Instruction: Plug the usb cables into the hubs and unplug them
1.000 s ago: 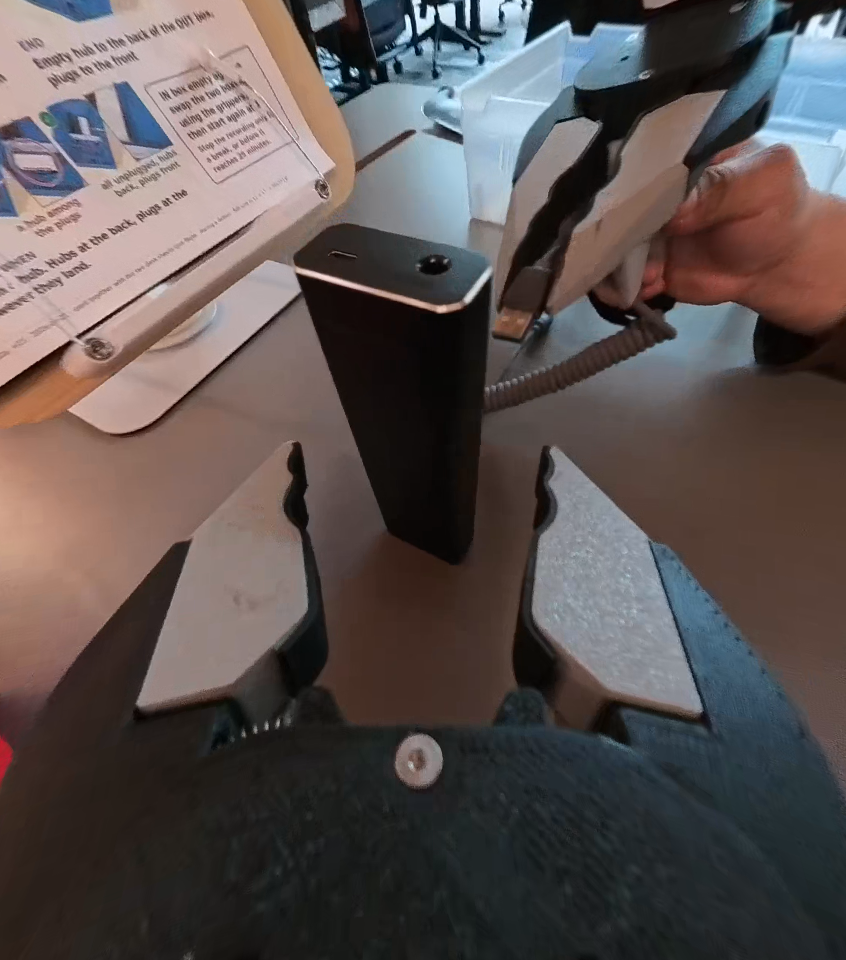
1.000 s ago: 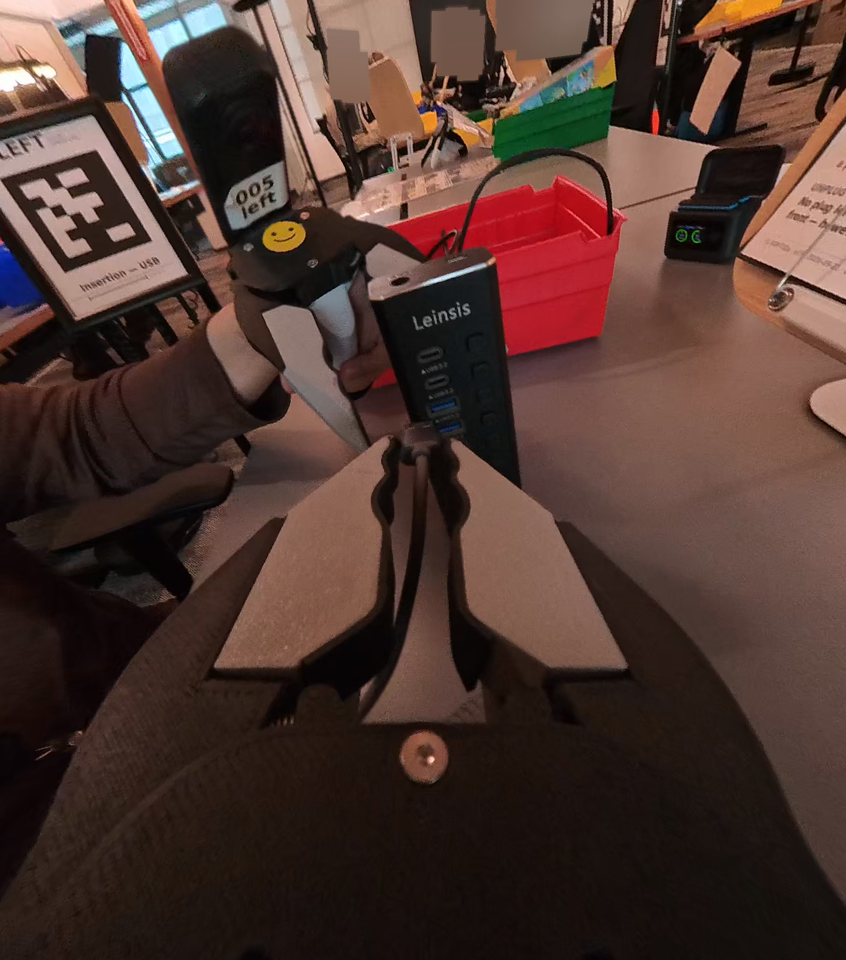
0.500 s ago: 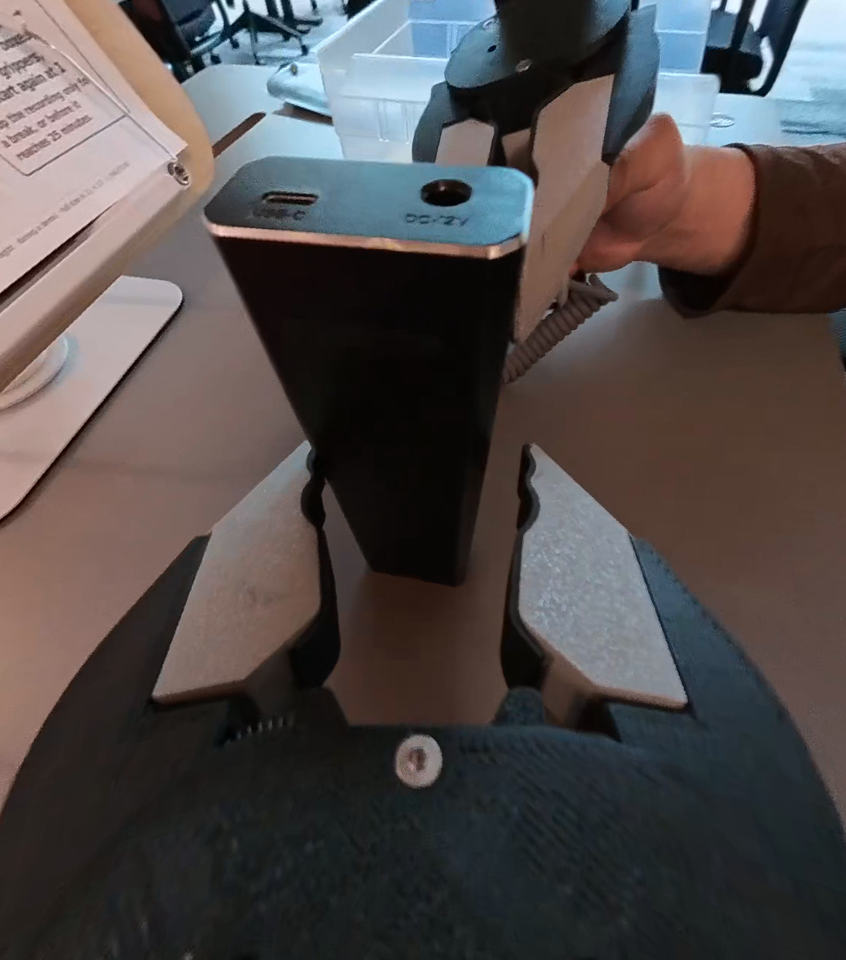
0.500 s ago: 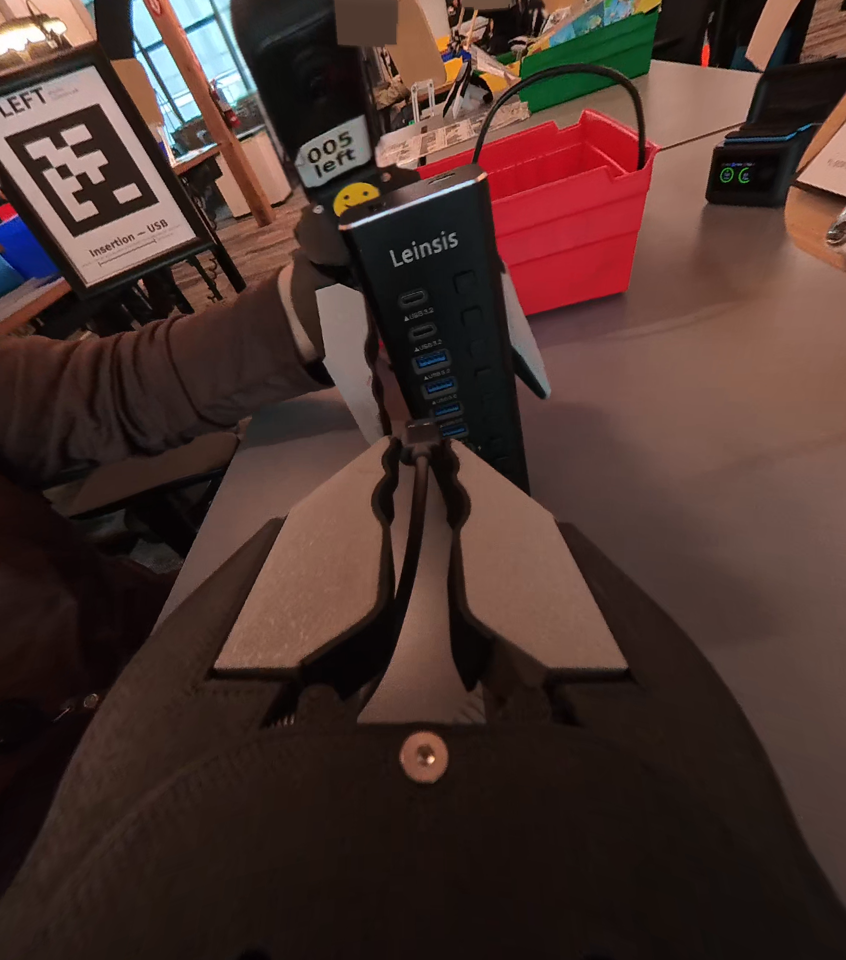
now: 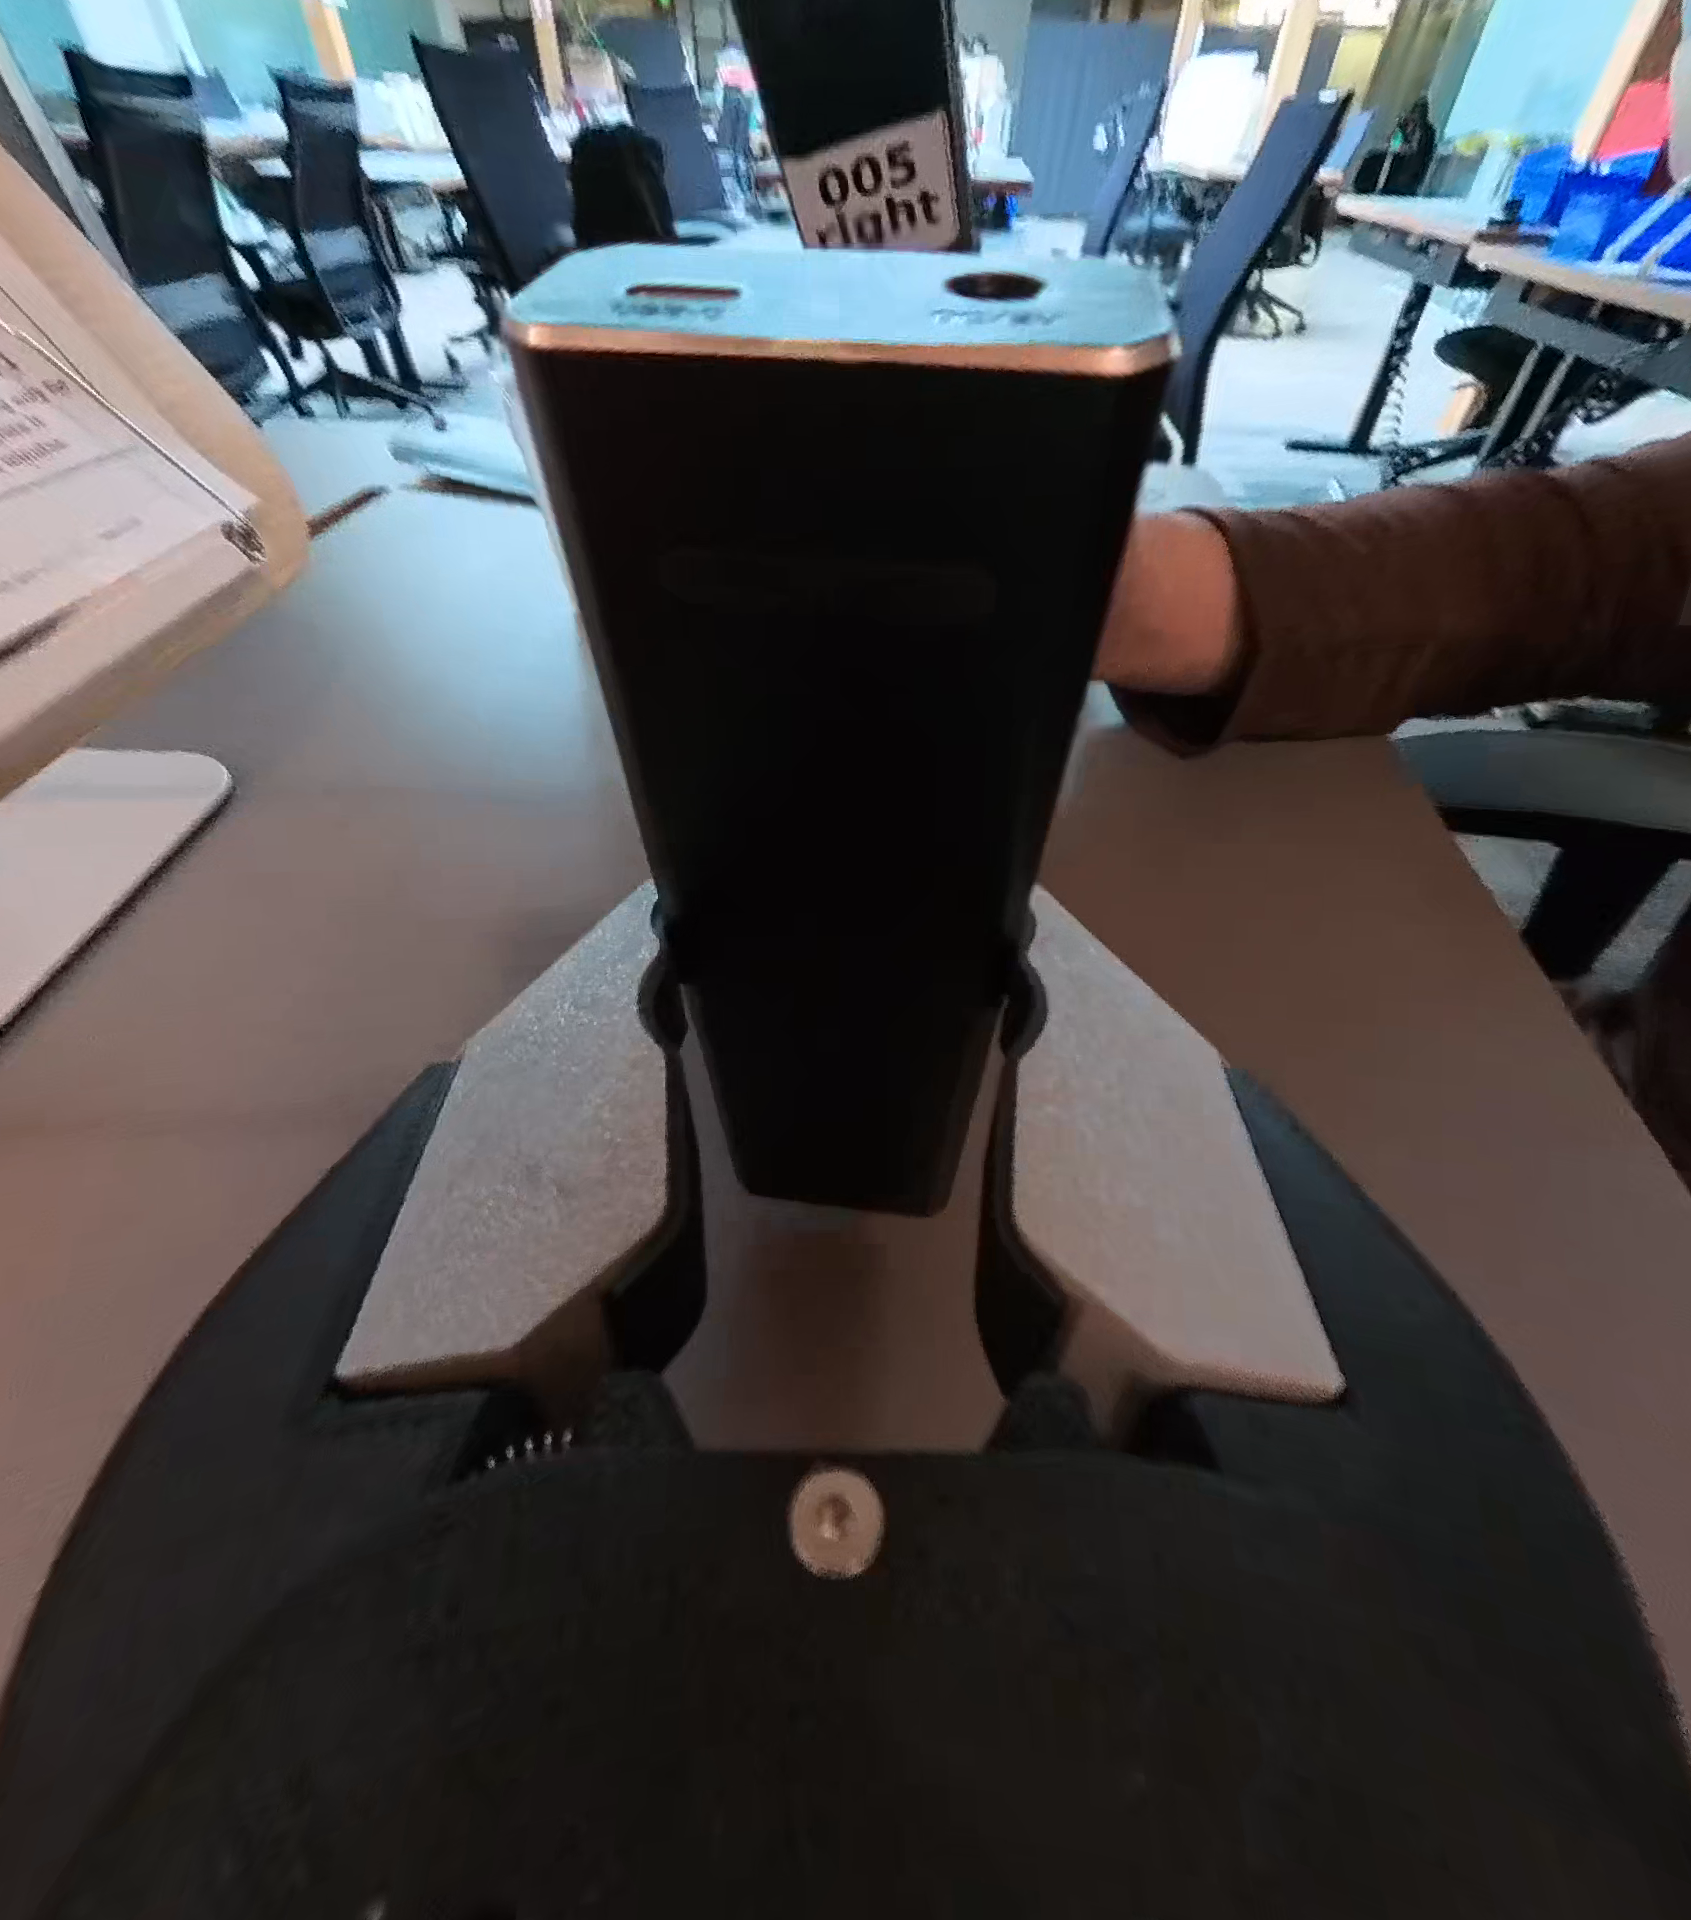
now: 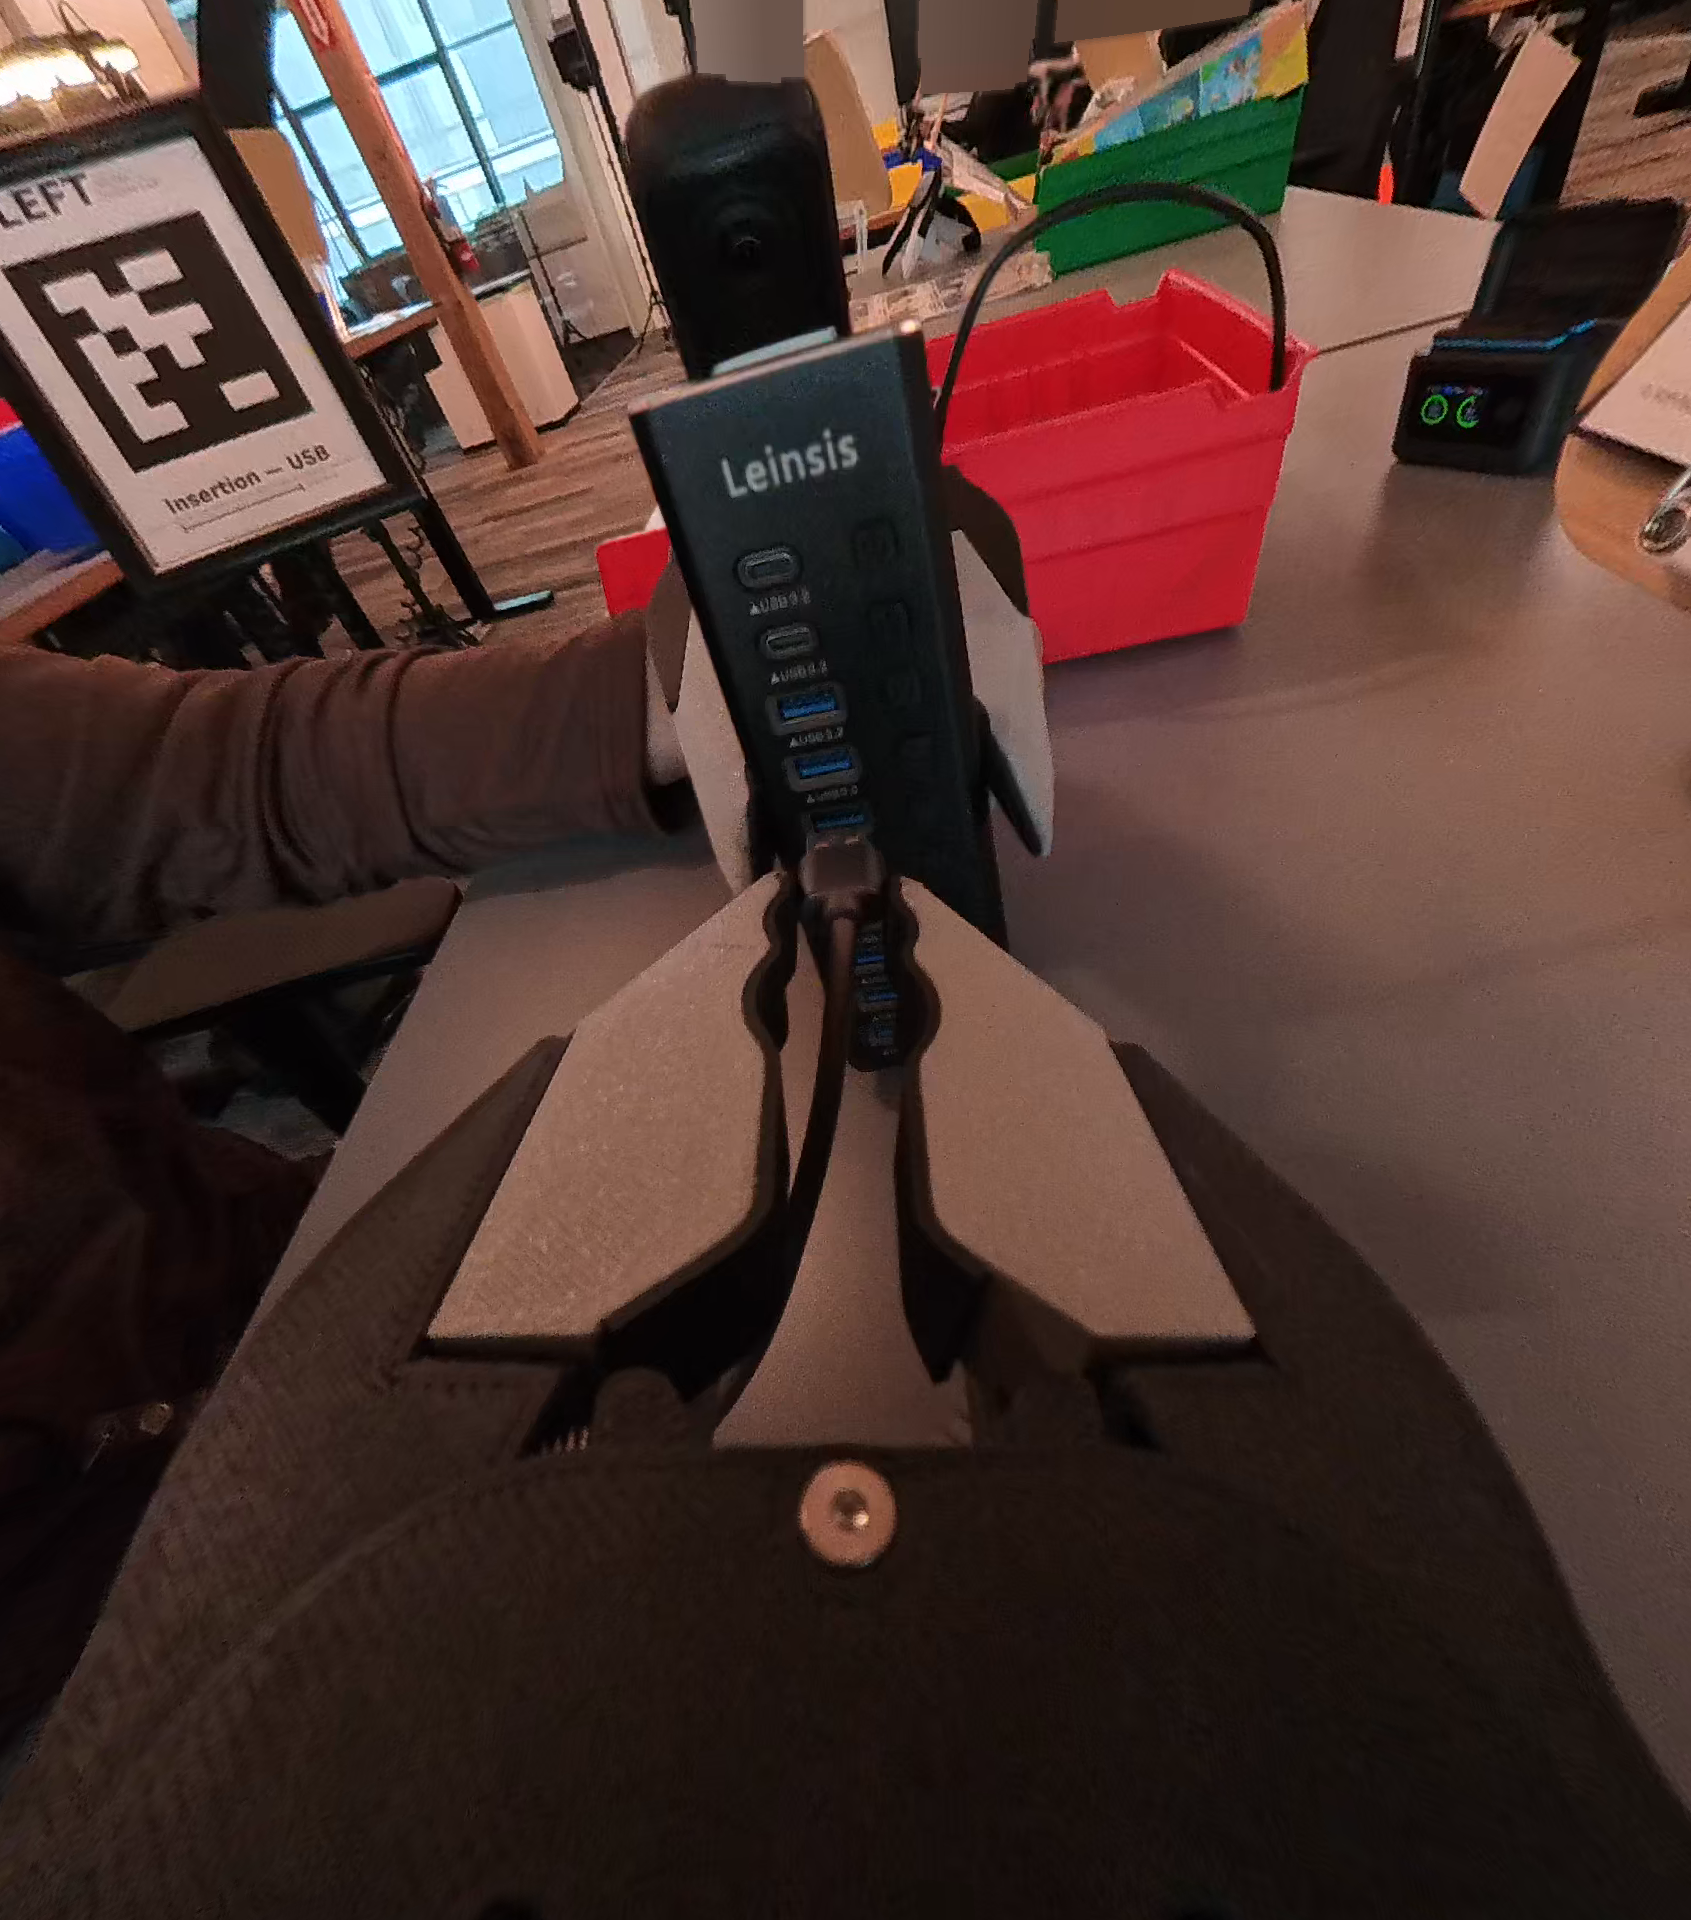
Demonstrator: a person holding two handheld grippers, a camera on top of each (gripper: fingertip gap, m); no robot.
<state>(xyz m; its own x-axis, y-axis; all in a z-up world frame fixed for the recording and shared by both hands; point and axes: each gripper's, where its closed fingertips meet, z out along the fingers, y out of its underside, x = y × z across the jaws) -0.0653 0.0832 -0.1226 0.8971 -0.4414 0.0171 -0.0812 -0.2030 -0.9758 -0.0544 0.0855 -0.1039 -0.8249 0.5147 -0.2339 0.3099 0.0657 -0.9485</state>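
Left gripper (image 5: 839,971) clamps black USB hub (image 5: 836,748) upright on grey table (image 5: 353,831). Right gripper (image 6: 839,914) pinches USB plug (image 6: 836,868) w/ cable, tip at hub's blue ports.

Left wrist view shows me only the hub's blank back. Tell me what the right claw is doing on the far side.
Observer: The right claw is shut on a black plug, which points at the hub's blue sockets.
Operator: Report the free sockets.
Observer: Two oval sockets and two blue ones above the plug are empty.
Operator: Name what stands on my side of the hub.
Observer: A red bin, with a black cable arching out of it.
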